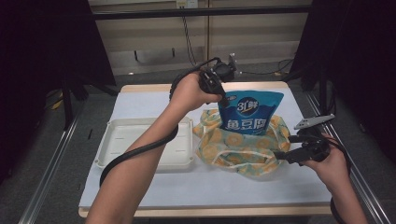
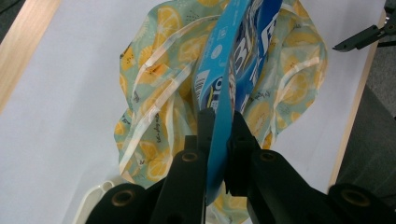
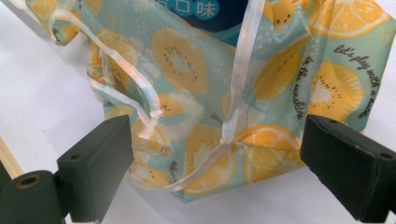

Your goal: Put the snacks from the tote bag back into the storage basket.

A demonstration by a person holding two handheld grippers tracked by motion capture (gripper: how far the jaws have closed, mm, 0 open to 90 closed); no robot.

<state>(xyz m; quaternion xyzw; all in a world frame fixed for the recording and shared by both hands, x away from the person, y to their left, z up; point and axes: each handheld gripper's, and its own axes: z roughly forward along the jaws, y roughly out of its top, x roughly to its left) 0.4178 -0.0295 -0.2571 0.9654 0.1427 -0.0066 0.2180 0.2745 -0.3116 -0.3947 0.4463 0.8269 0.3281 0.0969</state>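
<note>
The blue pouch, light and slippery, is pinched at its flat top edge by the left tongs; the limp lemon-print bag lies between the spread right tongs

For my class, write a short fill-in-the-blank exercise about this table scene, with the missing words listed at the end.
1. The left gripper has its jaws shut on the edge of the ______ packet.
2. The lower part of the packet sits inside a fabric bag printed with ______ slices.
3. The right gripper faces the bag with its jaws ______.
4. Left of the bag lies a white ______.

Missing words: blue; lemon; open; tray
</note>
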